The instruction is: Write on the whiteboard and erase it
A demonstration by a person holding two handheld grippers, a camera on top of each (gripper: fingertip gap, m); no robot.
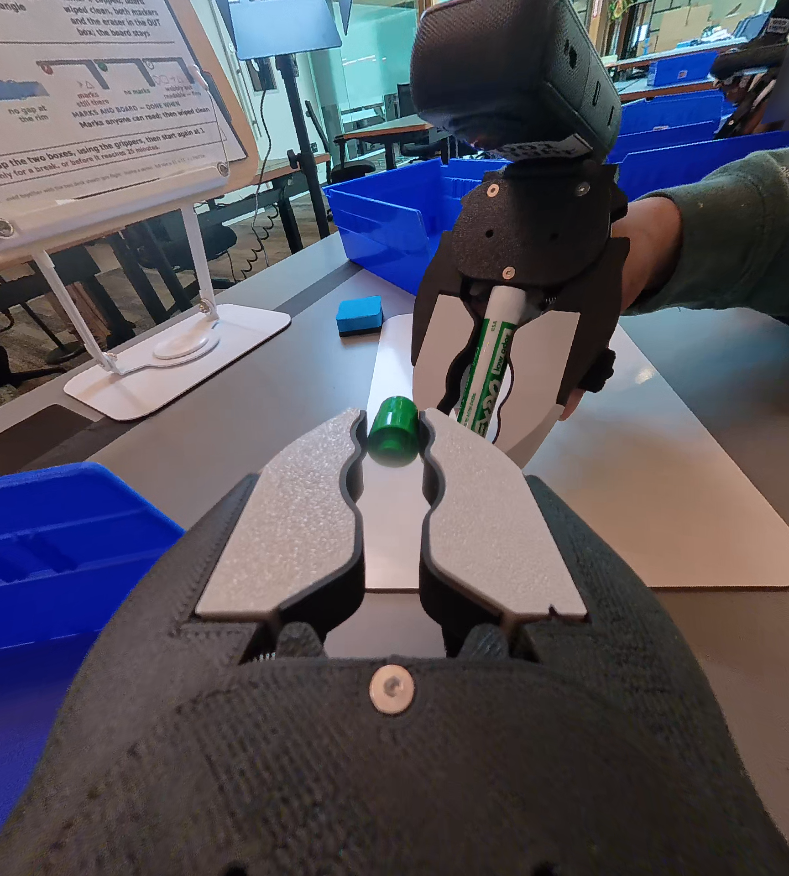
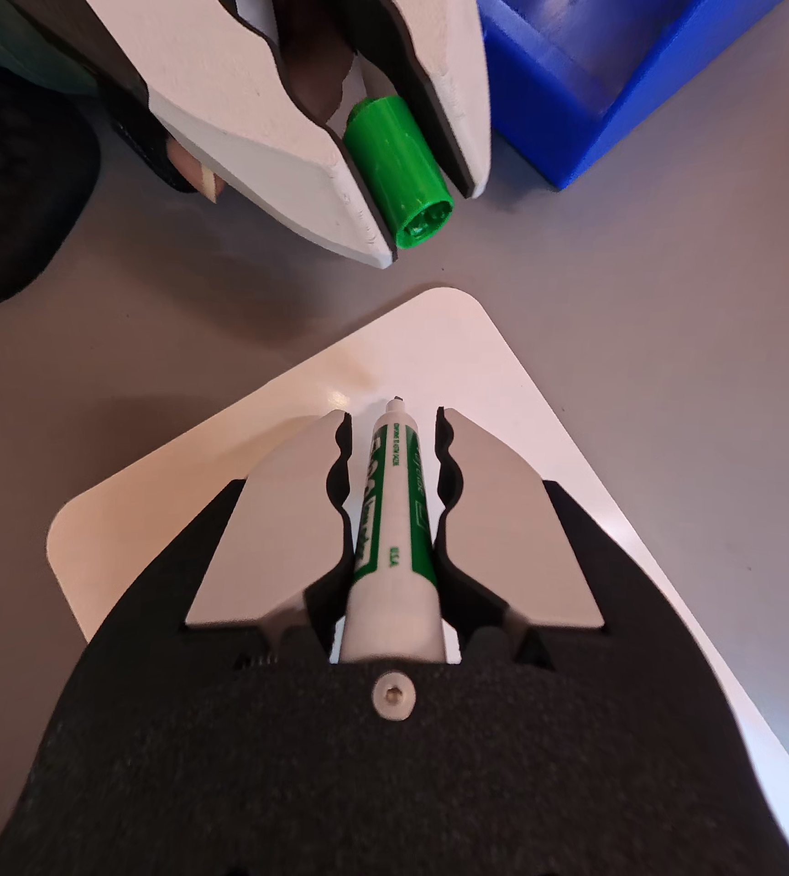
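Right gripper (image 2: 394, 417) clamped on uncapped green marker (image 2: 390, 521), tip aimed at whiteboard (image 2: 501, 379) for writing. Left gripper (image 1: 393, 426) clamped on green cap (image 1: 392, 433), kept clear nearby for recapping.

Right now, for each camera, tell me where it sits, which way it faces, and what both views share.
Left wrist view: sits on the left gripper, facing forward across the grey table to the blue foam eraser; its fingers clamp a green marker cap, and a green-sleeved arm shows.
Right wrist view: sits on the right gripper, facing down at the white rounded whiteboard; it holds the uncapped green-and-white marker.
Shared: both grippers, cap, marker, whiteboard.
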